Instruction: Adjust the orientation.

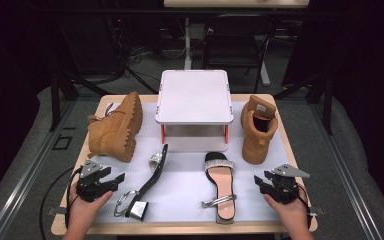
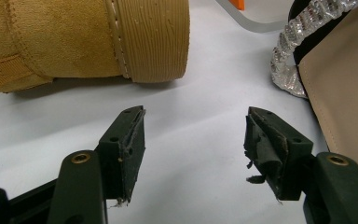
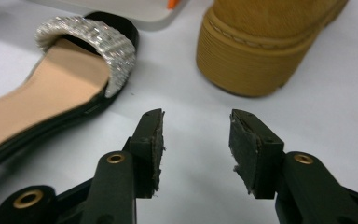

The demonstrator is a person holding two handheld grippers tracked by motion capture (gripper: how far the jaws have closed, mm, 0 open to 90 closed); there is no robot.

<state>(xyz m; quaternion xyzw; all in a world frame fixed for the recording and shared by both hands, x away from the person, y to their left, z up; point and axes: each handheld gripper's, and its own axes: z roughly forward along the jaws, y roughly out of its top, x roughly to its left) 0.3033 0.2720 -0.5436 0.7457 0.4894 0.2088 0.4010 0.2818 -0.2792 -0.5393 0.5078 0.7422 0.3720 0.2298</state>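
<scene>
- left tool [image 1: 111,181] and right tool [image 1: 261,184] rest at the bench's [image 1: 180,226] near corners, jaws spread, gripping nothing.
- between them, two black sandals: one [image 1: 146,184] on its side, one [image 1: 220,186] flat.
- farther back, tan boots [image 1: 117,127] [image 1: 257,129] flank a white stand [image 1: 194,97].

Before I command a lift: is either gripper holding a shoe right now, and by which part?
Nothing is held. The left gripper and the right gripper both stand open over bare mat, short of the sandals and boots.
</scene>
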